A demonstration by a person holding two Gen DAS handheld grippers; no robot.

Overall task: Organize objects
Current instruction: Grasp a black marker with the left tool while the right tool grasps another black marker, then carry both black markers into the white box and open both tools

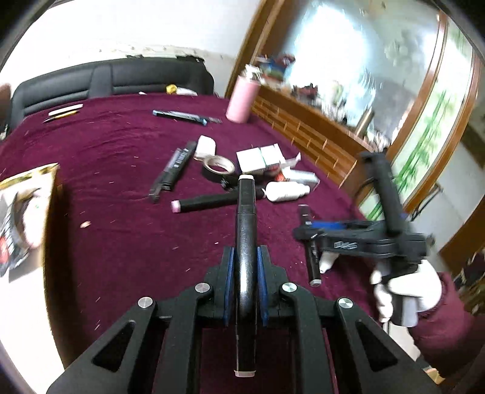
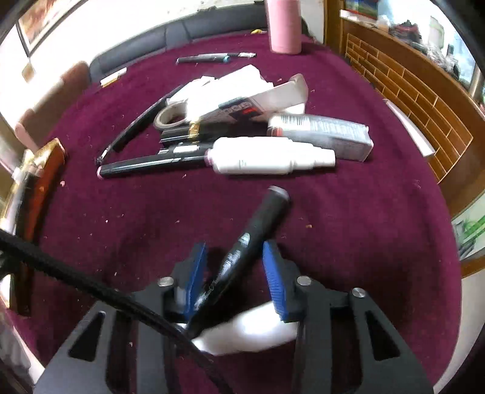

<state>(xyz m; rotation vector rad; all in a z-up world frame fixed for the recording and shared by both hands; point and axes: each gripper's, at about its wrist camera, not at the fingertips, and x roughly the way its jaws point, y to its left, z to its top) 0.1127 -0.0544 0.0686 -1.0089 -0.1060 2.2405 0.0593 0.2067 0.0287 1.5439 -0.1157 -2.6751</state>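
Left gripper [image 1: 246,257] clenched on black marker [image 1: 245,242], held along fingers above maroon cloth [image 1: 121,230]. Right gripper [image 2: 235,266] pads apart; second marker [image 2: 242,251] lies slanted between them, I cannot tell if touching. White bottle [image 2: 242,333] beneath, blurred, partly hidden. Clutter pile beyond: tape roll [image 2: 169,118], white tube [image 2: 269,156].

Between left fingers [image 1: 233,285]: a marker [image 1: 246,242], lengthwise, its tip pointing ahead.
Ahead of them: a second marker [image 1: 206,201] lying crosswise on the worktop [image 1: 121,242]; behind it a tape roll [image 1: 219,169] and boxes [image 1: 260,159].
Between right fingers [image 2: 274,272]: a slanted marker [image 2: 242,251].
Ahead of those: a bottle [image 2: 269,156] lying crosswise.
Far edge: a cup [image 2: 285,25].
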